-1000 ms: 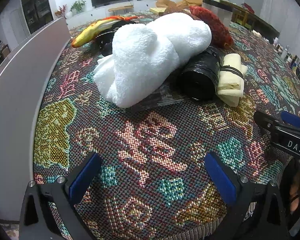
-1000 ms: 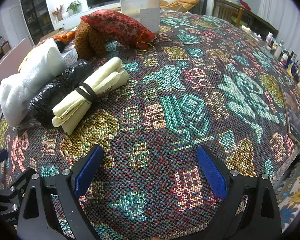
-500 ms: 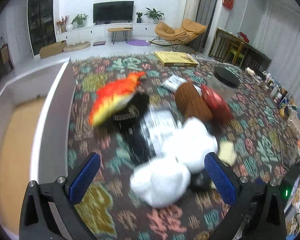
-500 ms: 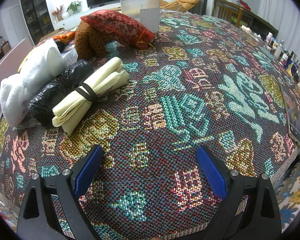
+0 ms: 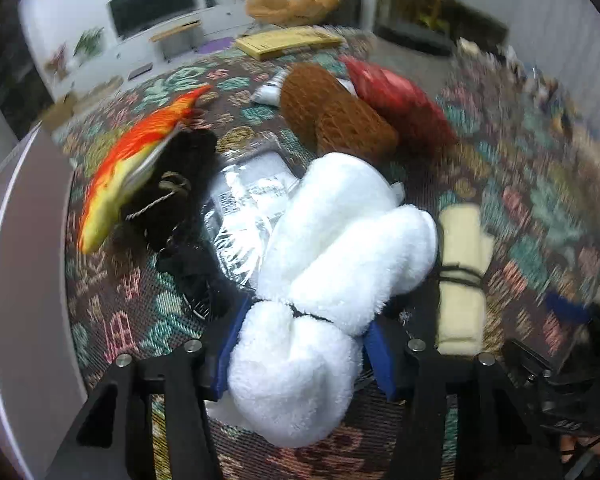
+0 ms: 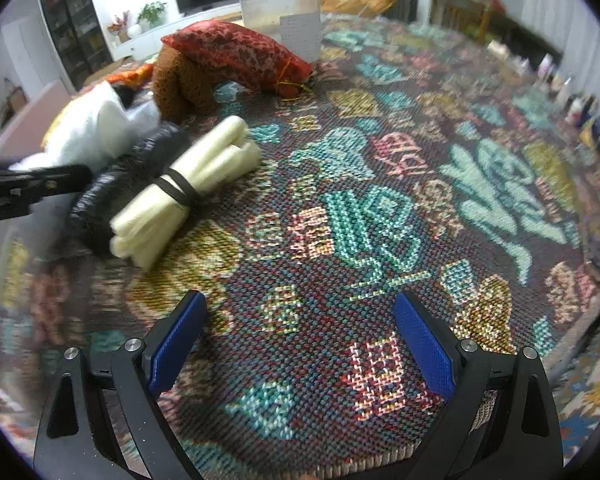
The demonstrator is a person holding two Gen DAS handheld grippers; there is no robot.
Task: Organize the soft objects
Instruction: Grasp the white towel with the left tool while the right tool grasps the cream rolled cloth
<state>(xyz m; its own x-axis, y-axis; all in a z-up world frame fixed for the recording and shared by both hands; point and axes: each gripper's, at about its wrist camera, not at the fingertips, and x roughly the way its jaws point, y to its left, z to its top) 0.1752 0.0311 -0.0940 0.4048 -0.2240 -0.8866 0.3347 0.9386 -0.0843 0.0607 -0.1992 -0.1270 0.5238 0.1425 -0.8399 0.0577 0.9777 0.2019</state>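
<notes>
White towel (image 5: 324, 280): rolled and fluffy, clamped at its near end between the blue pads of the left gripper (image 5: 300, 350); far end resting on a clear plastic packet (image 5: 252, 196) and against the black roll.
Left fingers (image 5: 226, 354): clenched on the towel, pressing into the pile from both sides.
Right fingers (image 6: 176, 344): spread wide, holding nothing, hovering low over the bare woven cloth.
Right gripper (image 6: 300, 350): near the front edge of the surface (image 6: 380, 208), well apart from the heap.
Black roll (image 6: 116, 184): just beside the towel, touching the cream bundle.
Cream bundle (image 6: 188, 188): folded cloth tied round the middle with a dark band, lying flat to the right of the towel.
Brown knitted piece (image 5: 332, 120): behind the towel, leaning against a red patterned pouch (image 6: 240, 54).
Orange and yellow plush (image 5: 136, 160): left of the heap, lying over a black pouch (image 5: 176, 184) with a drawstring.
Clear jar (image 6: 280, 20): upright behind the red pouch, black lid on.
White board (image 5: 24, 272): along the left edge of the surface.
</notes>
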